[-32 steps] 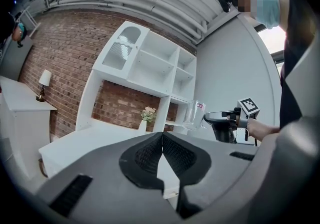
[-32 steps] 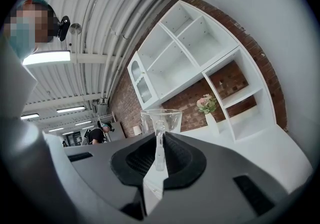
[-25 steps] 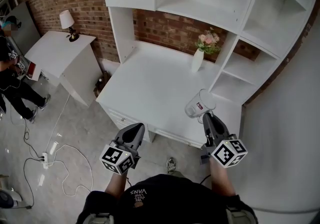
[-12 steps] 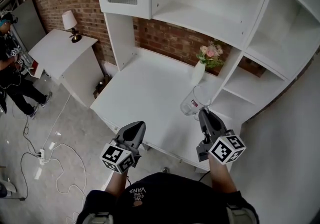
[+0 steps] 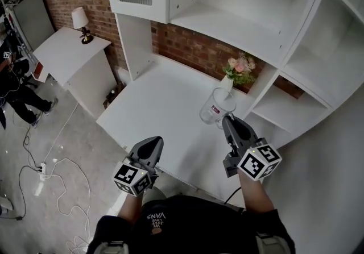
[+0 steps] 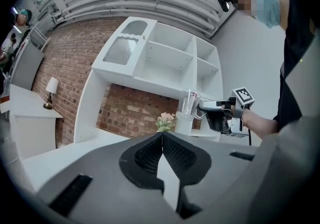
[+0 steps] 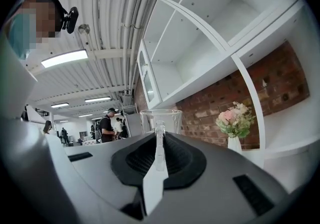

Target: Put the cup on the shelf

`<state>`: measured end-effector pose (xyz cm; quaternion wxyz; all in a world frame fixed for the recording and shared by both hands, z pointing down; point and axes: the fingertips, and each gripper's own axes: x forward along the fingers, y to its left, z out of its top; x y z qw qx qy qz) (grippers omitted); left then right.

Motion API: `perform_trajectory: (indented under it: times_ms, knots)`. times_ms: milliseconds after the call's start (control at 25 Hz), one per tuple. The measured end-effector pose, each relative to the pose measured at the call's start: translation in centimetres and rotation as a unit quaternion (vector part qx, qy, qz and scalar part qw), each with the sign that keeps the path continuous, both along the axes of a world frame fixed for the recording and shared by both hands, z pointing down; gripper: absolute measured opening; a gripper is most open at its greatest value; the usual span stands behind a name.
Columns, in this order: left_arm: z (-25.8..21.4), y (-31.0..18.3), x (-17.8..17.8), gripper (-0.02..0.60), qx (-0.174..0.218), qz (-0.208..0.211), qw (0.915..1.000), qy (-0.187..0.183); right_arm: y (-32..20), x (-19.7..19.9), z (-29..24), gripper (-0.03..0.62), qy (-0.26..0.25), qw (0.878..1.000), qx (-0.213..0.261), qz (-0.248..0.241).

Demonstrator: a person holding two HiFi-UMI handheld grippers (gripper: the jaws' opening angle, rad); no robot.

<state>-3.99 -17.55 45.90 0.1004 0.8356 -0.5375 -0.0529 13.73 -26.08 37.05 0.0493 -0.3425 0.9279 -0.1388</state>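
— Right tongs (image 5: 226, 119)?
— Grasping the cup (image 5: 215, 107) by its handle, mid-frame above the table (image 5: 153, 99), left of the shelf (image 5: 284, 113).
— Left tongs (image 5: 152, 141)?
— Pressed together, empty, lower left of centre.

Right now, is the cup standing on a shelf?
No: the right gripper holds the cup by its handle, in the air over the desk.

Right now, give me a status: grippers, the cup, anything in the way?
Right gripper: jaws shut on handle of glass cup, cup in the air. Left gripper shut, empty. Flower vase stands close beside the cup, before the lower shelf.
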Motion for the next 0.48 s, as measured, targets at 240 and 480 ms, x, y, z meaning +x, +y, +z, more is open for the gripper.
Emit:
perform_trajectory:
  times_ms: [240, 480]
  knots:
    - [-0.1, -2.5, -0.4, 0.008, 0.003, 0.022, 0.9998, 0.003, -2.6, -0.9, -2.5, 0.029, -0.008, 1.000, 0.007, -0.010]
    - [-0.5, -5.1, -2.1, 0.008, -0.001, 0.060, 0.9982, -0.001, -5.1, -2.7, -6.6, 0.029, -0.008, 0.999, 0.038, 0.005]
